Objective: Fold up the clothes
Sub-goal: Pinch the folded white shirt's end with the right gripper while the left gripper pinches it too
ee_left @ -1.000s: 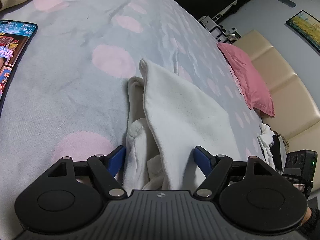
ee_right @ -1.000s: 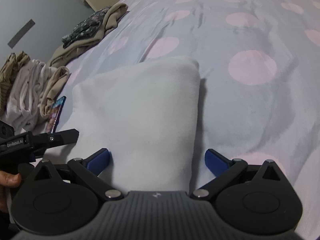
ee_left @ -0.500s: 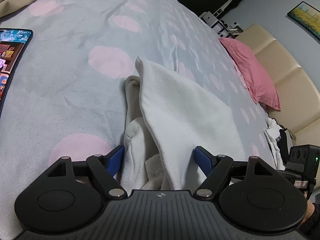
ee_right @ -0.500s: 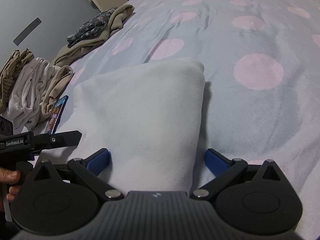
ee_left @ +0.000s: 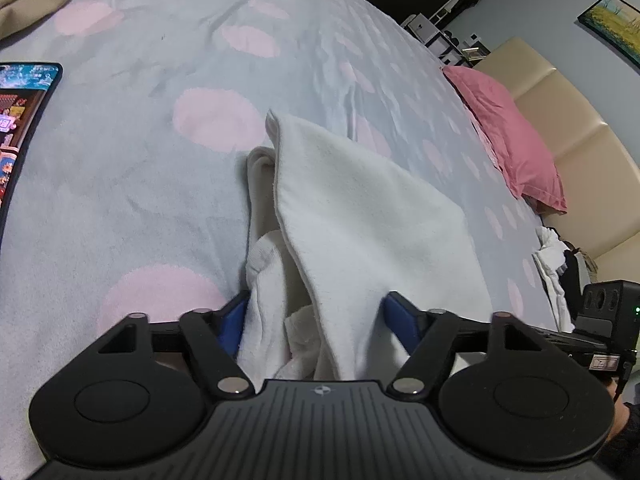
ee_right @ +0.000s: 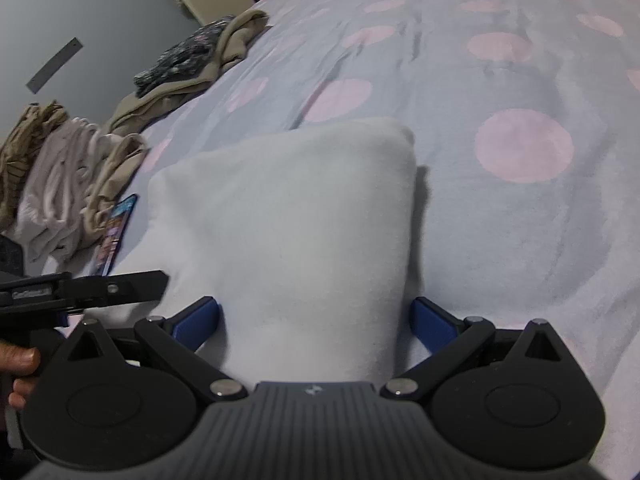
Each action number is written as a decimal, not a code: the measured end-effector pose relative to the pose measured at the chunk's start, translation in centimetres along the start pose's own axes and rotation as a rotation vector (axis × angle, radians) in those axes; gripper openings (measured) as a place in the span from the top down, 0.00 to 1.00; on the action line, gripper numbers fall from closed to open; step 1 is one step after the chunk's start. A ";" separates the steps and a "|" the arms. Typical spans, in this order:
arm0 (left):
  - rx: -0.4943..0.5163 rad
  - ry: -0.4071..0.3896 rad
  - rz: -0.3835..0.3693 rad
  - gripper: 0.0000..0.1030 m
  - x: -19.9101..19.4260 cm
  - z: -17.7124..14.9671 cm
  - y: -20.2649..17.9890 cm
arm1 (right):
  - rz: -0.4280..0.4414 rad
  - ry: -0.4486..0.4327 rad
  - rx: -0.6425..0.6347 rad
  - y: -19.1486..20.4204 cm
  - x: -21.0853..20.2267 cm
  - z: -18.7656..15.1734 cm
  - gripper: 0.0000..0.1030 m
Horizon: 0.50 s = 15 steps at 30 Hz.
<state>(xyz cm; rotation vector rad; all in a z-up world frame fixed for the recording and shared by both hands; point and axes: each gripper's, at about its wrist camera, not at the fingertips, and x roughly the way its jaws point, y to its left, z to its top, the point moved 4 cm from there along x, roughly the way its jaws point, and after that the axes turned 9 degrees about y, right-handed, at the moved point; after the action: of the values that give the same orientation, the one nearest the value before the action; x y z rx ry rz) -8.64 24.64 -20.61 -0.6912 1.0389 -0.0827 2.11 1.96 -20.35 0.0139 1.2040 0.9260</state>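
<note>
Left tool [ee_left: 316, 316] had just been closing around the white garment [ee_left: 360, 216], jaws apart, pads maybe touching. Garment lay folded on the bed [ee_left: 120, 184]. Right tool [ee_right: 316, 316] stood open astride it, pads clear.

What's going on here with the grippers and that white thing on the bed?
A person is folding a white garment on the dotted bedspread, one handheld gripper at each near corner. The left gripper has just been closing around bunched fabric. The right gripper straddles the folded edge with gaps beside both pads. More clothes wait nearby.
</note>
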 end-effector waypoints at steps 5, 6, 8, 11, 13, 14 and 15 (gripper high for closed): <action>-0.017 0.009 -0.042 0.57 -0.1 -0.1 0.4 | 0.030 0.011 -0.006 0.5 -0.2 -0.1 0.23; -0.021 0.010 -0.050 0.60 -0.2 -0.1 0.4 | 0.039 0.007 0.005 0.3 -0.4 -0.1 0.26; -0.021 0.011 -0.055 0.61 -0.2 -0.1 0.3 | 0.063 -0.001 0.029 -0.1 -0.8 -0.1 0.38; -0.016 0.014 -0.051 0.61 -0.1 0.0 0.2 | 0.102 -0.006 0.062 -0.5 -1.2 -0.1 0.44; -0.011 0.014 -0.038 0.58 -0.1 0.0 0.0 | 0.109 -0.005 0.067 -0.6 -1.2 -0.1 0.43; -0.015 0.014 -0.036 0.57 0.0 0.0 0.0 | 0.107 -0.003 0.061 -0.5 -1.1 -0.1 0.37; -0.021 0.015 -0.038 0.55 0.0 0.0 0.0 | 0.104 -0.001 0.055 -0.5 -1.0 -0.1 0.34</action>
<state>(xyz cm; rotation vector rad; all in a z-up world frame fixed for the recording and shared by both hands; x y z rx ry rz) -8.69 24.66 -20.60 -0.7309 1.0423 -0.1102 2.25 0.98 -19.84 0.1220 1.2364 0.9834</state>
